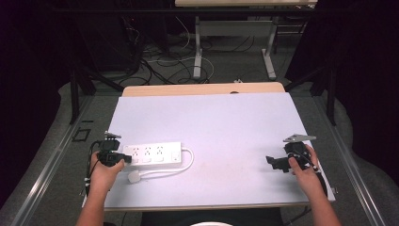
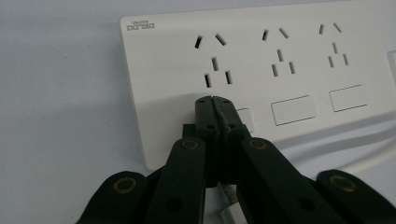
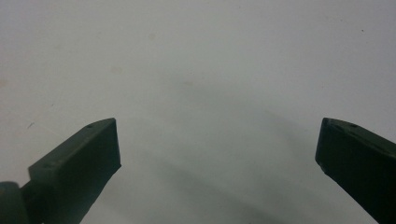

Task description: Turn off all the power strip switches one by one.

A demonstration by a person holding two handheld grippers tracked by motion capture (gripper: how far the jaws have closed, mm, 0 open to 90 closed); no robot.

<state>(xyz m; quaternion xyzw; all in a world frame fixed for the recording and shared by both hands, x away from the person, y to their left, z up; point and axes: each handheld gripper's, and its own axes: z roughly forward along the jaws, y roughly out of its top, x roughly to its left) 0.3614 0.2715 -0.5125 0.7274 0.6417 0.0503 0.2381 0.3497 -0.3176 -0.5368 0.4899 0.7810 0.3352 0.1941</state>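
**Closed left jaws set against the power strip's end switch**

Pale table top [image 1: 226, 122] is seen under dim light, with cables strewn on the floor beyond its far edge. All places are given from the white power strip [image 1: 151, 154], which lies flat towards the near left part of the table. Its cord [image 1: 188, 162] loops out of its right end and runs back along its near side to a white plug [image 1: 135, 177], which lies unplugged just in front of the strip.

The left gripper [image 1: 123, 157] is held at the strip's left end. In the left gripper view its jaws are pressed fully together, and the left gripper [image 2: 213, 99] is seen with its tips resting on or just above the strip's face, at the first of the rectangular rocker buttons [image 2: 293, 110], directly below the first socket [image 2: 214, 63]. Nothing is clearly gripped; a pale cable is glimpsed beneath the jaws, but whether it is pinched cannot be told.

The right gripper [image 1: 273, 161] is kept well to the right of the strip, over bare table, and the right gripper [image 3: 217, 149] is shown with its jaws spread wide and empty.

The step in hand is judged to be the pressing of that first button with the closed tips. A short, firm downward push is called for next, and the strip may need to be steadied so it is not slid away.
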